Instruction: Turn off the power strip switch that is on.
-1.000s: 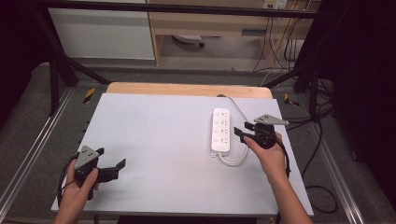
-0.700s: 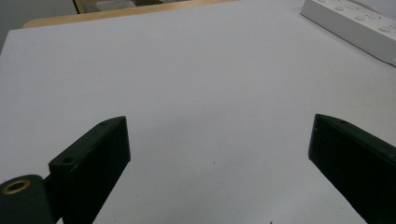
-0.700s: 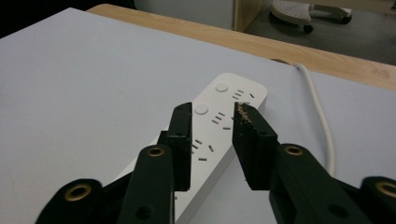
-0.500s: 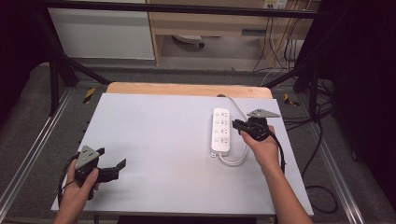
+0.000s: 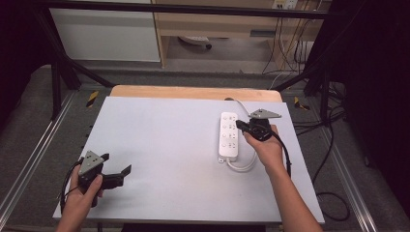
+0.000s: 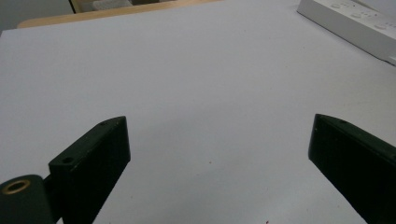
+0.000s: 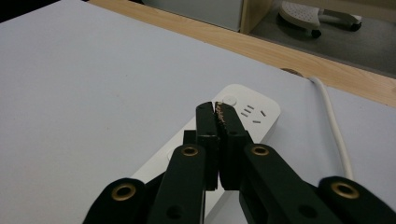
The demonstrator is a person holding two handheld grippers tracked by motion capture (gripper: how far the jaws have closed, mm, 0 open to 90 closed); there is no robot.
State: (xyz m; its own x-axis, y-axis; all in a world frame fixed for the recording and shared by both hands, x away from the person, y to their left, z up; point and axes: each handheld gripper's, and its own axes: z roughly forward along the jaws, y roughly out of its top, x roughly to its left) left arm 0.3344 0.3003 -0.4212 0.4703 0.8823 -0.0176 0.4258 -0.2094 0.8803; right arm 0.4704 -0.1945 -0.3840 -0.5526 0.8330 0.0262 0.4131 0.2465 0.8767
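Note:
A white power strip (image 5: 228, 137) lies on the right half of the grey table, and its white cable (image 5: 241, 166) loops off its near end. My right gripper (image 5: 243, 126) hovers over the strip's right edge. In the right gripper view the right gripper (image 7: 217, 114) has its jaws pressed together with nothing between them, just above the strip's (image 7: 247, 114) end with the round button. These jaws have just been closing. My left gripper (image 5: 123, 173) rests at the near left of the table; its (image 6: 219, 135) jaws stand wide apart over bare table, with the strip (image 6: 355, 23) far off.
The grey table top (image 5: 164, 140) has a wooden strip (image 5: 193, 92) along its far edge. The strip's second cable (image 7: 334, 126) runs off toward that far edge. Black frame bars (image 5: 58, 72) and floor cables (image 5: 333, 145) surround the table.
The right gripper has moved a little farther from the person and leftward, onto the strip, and its jaws have closed. The left gripper has kept still.

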